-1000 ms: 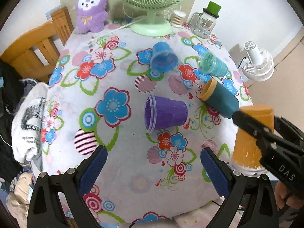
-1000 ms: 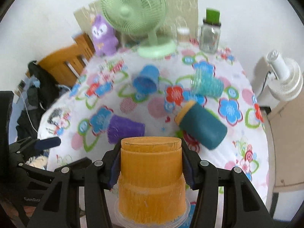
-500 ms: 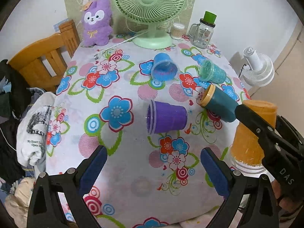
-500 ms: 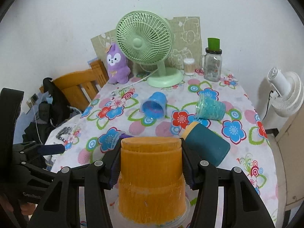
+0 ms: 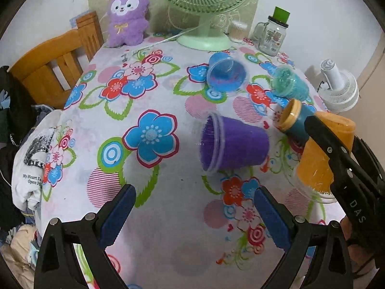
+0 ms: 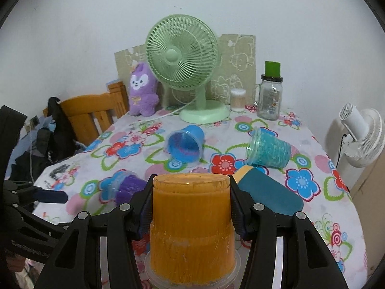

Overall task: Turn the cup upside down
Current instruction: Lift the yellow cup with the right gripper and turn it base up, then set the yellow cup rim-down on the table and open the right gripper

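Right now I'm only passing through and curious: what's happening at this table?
The right gripper is clamped on an orange cup, which stands upside down, rim on the flowered tablecloth. The left gripper hovers open and empty. The purple cup, blue cup, teal cup and dark teal cup lie on their sides.

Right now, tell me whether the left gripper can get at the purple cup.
Probably yes. The left gripper is open and empty, and the purple cup lies on its side straight ahead with only bare tablecloth between. The right gripper holds the orange cup off to the side.
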Demonstrator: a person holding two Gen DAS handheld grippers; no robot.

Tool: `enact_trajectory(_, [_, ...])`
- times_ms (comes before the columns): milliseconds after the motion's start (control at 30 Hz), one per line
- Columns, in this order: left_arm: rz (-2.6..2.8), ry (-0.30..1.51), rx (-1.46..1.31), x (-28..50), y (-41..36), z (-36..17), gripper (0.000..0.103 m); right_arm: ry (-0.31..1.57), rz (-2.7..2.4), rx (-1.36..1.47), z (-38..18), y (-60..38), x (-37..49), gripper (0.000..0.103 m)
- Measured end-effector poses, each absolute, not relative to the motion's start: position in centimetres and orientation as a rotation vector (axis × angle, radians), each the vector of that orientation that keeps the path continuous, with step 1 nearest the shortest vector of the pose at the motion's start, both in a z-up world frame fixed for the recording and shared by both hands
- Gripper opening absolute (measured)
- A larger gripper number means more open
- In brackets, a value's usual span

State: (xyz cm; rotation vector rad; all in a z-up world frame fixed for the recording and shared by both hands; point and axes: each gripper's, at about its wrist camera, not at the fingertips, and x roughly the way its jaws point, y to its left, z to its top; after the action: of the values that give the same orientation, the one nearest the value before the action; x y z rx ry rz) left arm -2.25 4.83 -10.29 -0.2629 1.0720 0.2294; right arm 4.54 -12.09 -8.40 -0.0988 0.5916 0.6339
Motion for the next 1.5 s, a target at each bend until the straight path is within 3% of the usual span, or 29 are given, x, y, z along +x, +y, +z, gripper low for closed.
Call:
enact_trajectory(233, [0.213,1.075,-0.286,-1.1,5.8,-12.8,0.1,0.546,0.56,-0.062,-10.5,-12.0,5.6,0.057])
enact_trajectory(700, [0.193,1.089,-0.303,-0.7,6.2,-14.1,0.1,0.649,0.546,-0.08,-12.3,-11.6,5.3,0.058])
enact_trajectory(1133, [0.177,1.156,-0.349,-1.1,5.7,-12.3,0.1,0.863,0.534,-0.098,-11.7,-11.7,5.2,0.059])
enact_trajectory(1233, [0.186,1.172,-0.342,-0.9,5.6,-12.0,0.1,0.907,0.557,-0.106,-11.2,-11.4,5.3,0.068])
enact_trajectory(1500, [0.219,1.215,-0.37,0.0,6.1,-11.5,0.1,1.017,0.544,-0.144,-9.8,-11.2,6.5,0.076])
